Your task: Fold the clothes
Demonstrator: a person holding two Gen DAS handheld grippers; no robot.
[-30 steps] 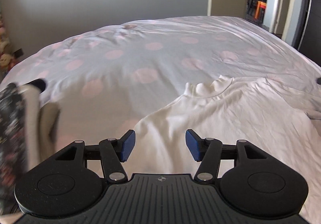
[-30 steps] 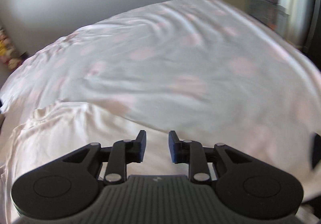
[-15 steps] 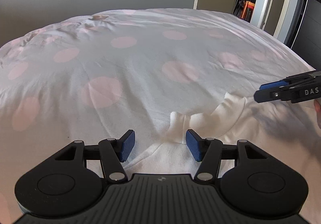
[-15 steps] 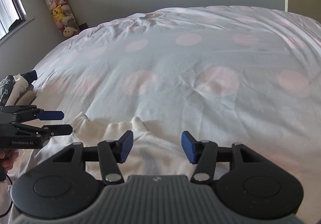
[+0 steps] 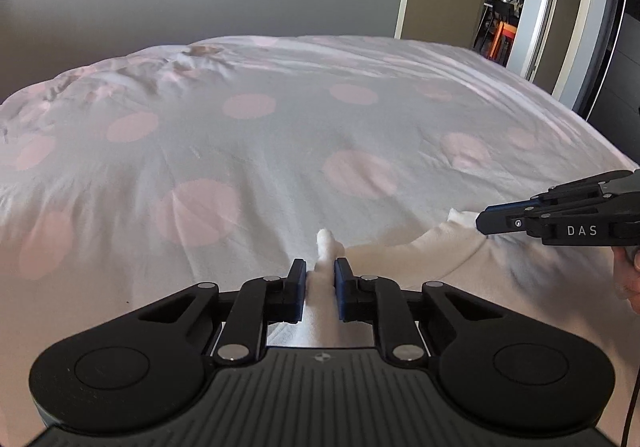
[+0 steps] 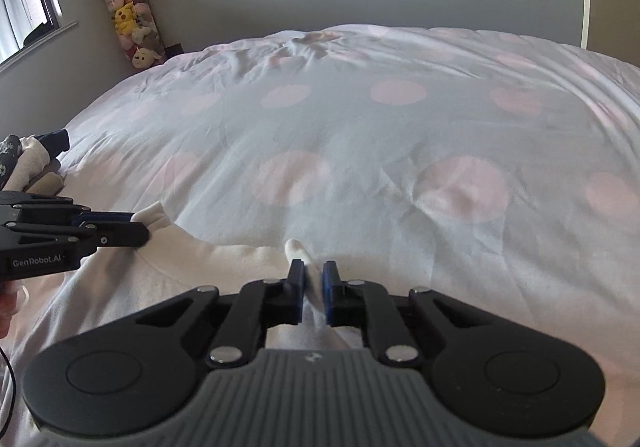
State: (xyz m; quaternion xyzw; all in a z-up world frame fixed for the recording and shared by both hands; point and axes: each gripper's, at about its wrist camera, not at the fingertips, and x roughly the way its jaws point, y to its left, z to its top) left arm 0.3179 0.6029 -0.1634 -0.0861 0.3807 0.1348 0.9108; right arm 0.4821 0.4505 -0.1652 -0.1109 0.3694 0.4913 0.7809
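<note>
With the white top (image 5: 460,259) lying flat on the spotted bedcover (image 5: 280,135), the left gripper (image 5: 320,279) and right gripper (image 6: 313,279) were closing on its shoulder edges, probably to lift both evenly for a fold

White top (image 5: 440,247), pink-dotted duvet (image 5: 280,135)

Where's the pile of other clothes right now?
In the right wrist view, the clothes pile sits at the far left edge of the bed, just behind the left gripper.
</note>
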